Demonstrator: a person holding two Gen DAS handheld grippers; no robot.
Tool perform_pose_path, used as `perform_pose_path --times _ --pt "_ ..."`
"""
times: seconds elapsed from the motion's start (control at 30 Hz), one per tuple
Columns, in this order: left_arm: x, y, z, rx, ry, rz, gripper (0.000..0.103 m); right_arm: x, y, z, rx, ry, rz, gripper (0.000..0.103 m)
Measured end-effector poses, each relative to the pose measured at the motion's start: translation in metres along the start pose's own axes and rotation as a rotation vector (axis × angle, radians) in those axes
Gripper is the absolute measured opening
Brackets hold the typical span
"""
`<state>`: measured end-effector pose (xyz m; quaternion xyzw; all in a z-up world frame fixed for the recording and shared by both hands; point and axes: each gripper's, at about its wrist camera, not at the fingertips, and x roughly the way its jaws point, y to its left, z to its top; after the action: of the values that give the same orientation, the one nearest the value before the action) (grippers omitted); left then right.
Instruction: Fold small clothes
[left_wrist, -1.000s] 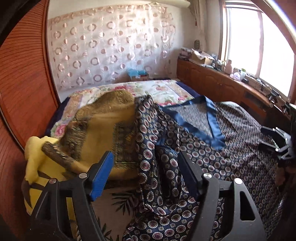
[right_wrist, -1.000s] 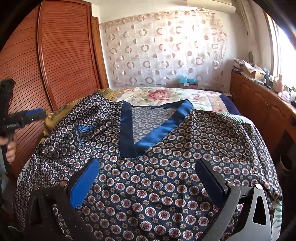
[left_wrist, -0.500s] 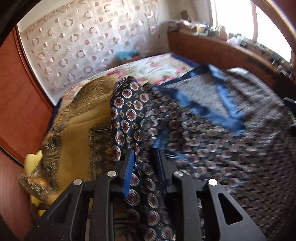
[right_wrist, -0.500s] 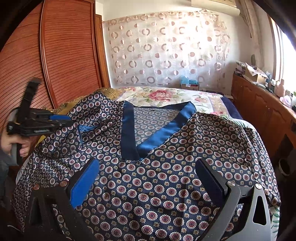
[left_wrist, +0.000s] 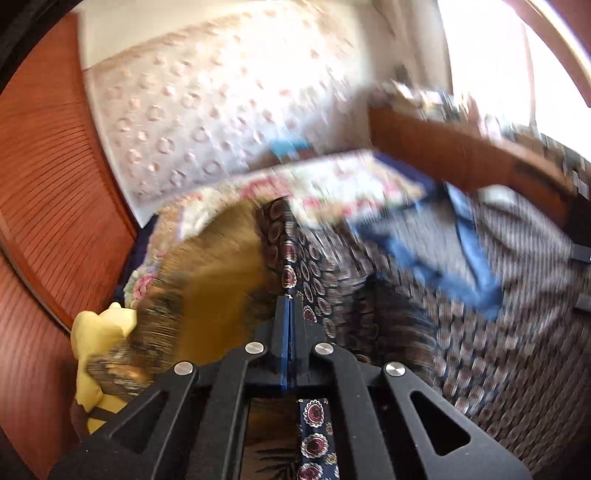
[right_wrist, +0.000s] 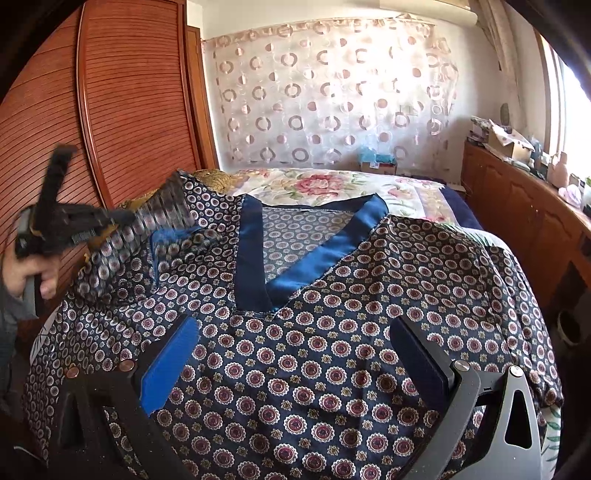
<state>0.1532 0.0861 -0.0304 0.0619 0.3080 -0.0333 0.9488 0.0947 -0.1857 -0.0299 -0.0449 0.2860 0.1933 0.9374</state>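
Note:
A navy patterned top (right_wrist: 332, 350) with a blue satin V-neck band (right_wrist: 306, 266) lies spread on the bed. My left gripper (left_wrist: 289, 306) is shut on its left sleeve (left_wrist: 288, 254) and holds it lifted; the left wrist view is blurred. In the right wrist view that gripper (right_wrist: 122, 218) shows at far left with the sleeve (right_wrist: 147, 229) raised above the top. My right gripper (right_wrist: 291, 332) is open and empty, hovering over the top's front, just below the V-neck.
A mustard patterned cloth (left_wrist: 218, 273) and a yellow item (left_wrist: 99, 332) lie left of the top. A floral bedspread (right_wrist: 325, 184) covers the bed. Wooden wardrobe doors (right_wrist: 129, 103) stand at left, a wooden cabinet (right_wrist: 524, 206) with clutter at right.
My left gripper has closed on the top's left sleeve and lifted it up and inward. The right gripper has barely moved and stays open.

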Motion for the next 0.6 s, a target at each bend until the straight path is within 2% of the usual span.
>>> perform_pose_path --times 0.07,0.23,0.4,0.43,0.47,0.5,0.53,0.6 --pt "-0.001 0.016 0.002 -0.057 0.003 -0.013 0.001 0.003 0.004 0.005 -0.016 0.003 0.007 0.103" --pt "0.012 0.042 -0.011 -0.124 0.054 0.028 0.001 0.012 0.018 0.016 -0.044 0.004 0.047 0.102" --pt "-0.002 0.040 -0.020 -0.115 0.024 0.034 0.002 0.025 0.021 0.018 -0.060 0.029 0.061 0.098" --pt "-0.007 0.038 -0.019 -0.108 0.010 0.032 0.008 0.027 0.020 0.018 -0.061 0.032 0.061 0.097" --pt "-0.013 0.035 -0.017 -0.099 -0.009 0.029 0.022 0.027 0.019 0.019 -0.062 0.034 0.061 0.097" --pt "-0.020 0.032 -0.017 -0.091 -0.032 0.023 0.031 0.029 0.019 0.021 -0.063 0.036 0.058 0.097" --pt "-0.029 0.029 -0.016 -0.084 -0.061 0.009 0.046 0.028 0.017 0.021 -0.063 0.034 0.055 0.097" --pt "-0.039 0.022 -0.015 -0.073 -0.089 -0.018 0.062 0.026 0.013 0.024 -0.062 0.028 0.048 0.097"
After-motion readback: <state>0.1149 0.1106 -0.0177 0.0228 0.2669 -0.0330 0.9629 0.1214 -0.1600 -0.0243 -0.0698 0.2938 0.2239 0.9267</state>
